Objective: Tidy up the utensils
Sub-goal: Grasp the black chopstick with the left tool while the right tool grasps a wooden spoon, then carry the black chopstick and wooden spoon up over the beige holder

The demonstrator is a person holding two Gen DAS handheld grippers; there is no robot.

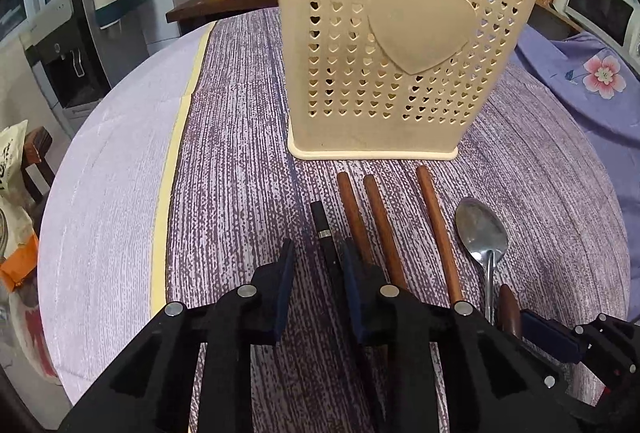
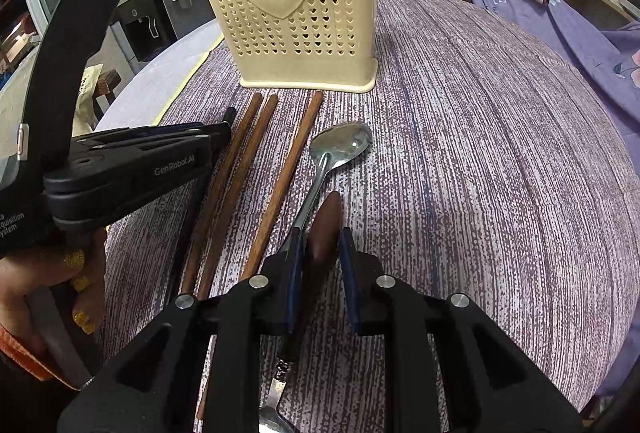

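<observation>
Wooden chopsticks lengthwise toward holder

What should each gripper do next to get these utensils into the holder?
Probably close both grippers. The left gripper is open astride the black chopstick, and the right gripper is open astride the dark brown wooden utensil beside the metal spoon. Neither is gripped yet; the beige utensil holder stands just ahead.

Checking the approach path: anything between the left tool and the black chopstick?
Nothing visible. The black chopstick already lies between the open fingers of the left tool, close to the right-hand finger. The nearest brown chopstick lies just outside that finger.
</observation>
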